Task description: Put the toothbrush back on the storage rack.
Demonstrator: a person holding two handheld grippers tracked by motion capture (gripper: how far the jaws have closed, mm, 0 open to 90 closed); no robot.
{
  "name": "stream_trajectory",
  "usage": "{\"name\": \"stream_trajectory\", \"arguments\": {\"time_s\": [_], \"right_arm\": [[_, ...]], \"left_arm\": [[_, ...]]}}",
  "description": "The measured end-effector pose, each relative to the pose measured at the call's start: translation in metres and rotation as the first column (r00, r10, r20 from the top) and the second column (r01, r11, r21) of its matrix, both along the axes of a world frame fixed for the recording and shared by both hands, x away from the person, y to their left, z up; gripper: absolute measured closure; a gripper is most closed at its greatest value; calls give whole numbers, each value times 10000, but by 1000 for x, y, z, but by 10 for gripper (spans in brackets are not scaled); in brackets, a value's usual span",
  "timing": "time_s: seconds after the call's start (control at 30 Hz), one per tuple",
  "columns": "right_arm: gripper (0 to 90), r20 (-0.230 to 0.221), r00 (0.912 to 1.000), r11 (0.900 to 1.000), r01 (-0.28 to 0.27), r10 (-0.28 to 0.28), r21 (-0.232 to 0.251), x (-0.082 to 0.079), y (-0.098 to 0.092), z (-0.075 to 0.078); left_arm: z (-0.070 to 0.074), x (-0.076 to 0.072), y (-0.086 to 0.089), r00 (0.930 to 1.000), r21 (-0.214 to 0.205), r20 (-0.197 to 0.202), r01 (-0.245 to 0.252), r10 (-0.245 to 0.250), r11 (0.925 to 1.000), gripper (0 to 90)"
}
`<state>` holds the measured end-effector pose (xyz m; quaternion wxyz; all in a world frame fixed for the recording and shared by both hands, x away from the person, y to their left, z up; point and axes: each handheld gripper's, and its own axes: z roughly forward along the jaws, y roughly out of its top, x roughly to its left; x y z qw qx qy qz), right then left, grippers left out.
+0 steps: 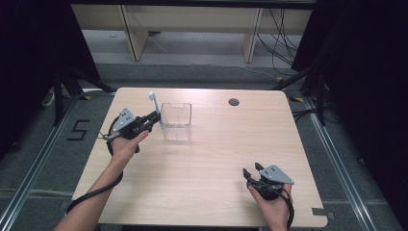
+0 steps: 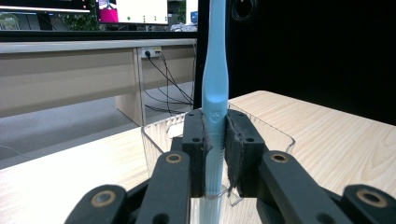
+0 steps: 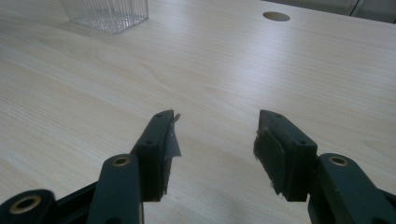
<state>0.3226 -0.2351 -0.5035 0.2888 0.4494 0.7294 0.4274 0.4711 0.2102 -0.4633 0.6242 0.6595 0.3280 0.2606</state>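
The light blue toothbrush (image 2: 215,84) stands upright in my left gripper (image 1: 153,117), its handle squeezed between my two fingers (image 2: 194,149), which are clamped tight on it. In the high view its brush head rises above my hand, just beside the left wall of the clear plastic cup (image 1: 176,121). In the left gripper view the cup's rim sits right behind my fingers, and the brush's lower end shows through the clear wall below them; I cannot tell whether it touches the cup. The cup stands on the table (image 1: 211,159), toward its far left part. My right gripper (image 1: 252,171) rests well apart from all this, near the table's near right edge, its fingers (image 3: 159,154) spread wide with bare wood between them. A round hole (image 1: 234,102) marks the table's far side.
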Motion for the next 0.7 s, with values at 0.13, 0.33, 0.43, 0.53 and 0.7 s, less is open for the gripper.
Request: {"name": "stream_trajectory", "arguments": {"time_s": [0.13,0.33,0.43,0.53,0.7], "right_arm": [[478,57,10000,10000,12,-12,5,0,0,0],[478,82,10000,10000,9,-9,-16,0,0,0],[478,63,10000,10000,1,-1,14,0,1,-1],[478,-262,9996,9994,151,-143,315,-2,4,-1],[478,85,10000,10000,11,-11,-12,0,1,-1]], "left_arm": [[-2,0,0,10000,-32,7,-3,3,10000,780],[-4,-1,0,10000,11,-56,-56,56,10000,780],[-5,-1,0,9999,62,-80,-74,75,10000,780],[-7,0,0,10000,68,-29,-67,68,10000,780],[-8,0,0,10000,169,-35,-84,85,9998,780]]}}
